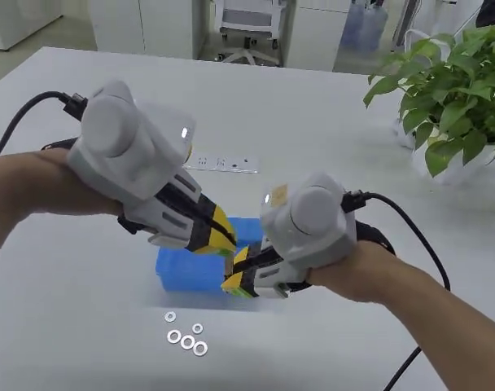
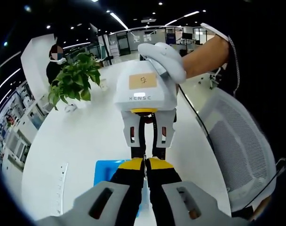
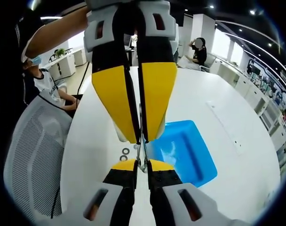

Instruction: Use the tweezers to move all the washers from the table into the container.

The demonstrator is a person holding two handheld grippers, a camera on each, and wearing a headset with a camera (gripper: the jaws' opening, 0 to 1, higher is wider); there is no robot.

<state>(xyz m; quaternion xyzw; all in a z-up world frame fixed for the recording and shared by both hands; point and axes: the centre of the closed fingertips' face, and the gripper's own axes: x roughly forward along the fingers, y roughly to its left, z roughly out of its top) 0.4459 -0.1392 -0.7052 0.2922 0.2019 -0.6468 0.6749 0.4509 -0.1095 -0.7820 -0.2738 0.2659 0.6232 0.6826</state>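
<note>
Several small metal washers (image 1: 187, 336) lie in a cluster on the white table (image 1: 85, 309), just in front of a blue container (image 1: 186, 273). My left gripper (image 1: 225, 240) and right gripper (image 1: 235, 281) meet tip to tip above the container's right side. In the right gripper view, thin silver tweezers (image 3: 142, 151) run between the left gripper's yellow fingers (image 3: 115, 101) down into my right gripper (image 3: 142, 165); both sets of jaws are shut on them. Washers (image 3: 125, 154) show to the left of the container (image 3: 194, 155). In the left gripper view, my left gripper (image 2: 146, 165) faces the right gripper (image 2: 146, 151).
A potted green plant (image 1: 455, 90) stands at the table's right edge. A flush power strip (image 1: 221, 164) sits in the tabletop beyond the grippers. Black cables trail from both grippers. An office chair (image 1: 247, 24) stands past the far edge.
</note>
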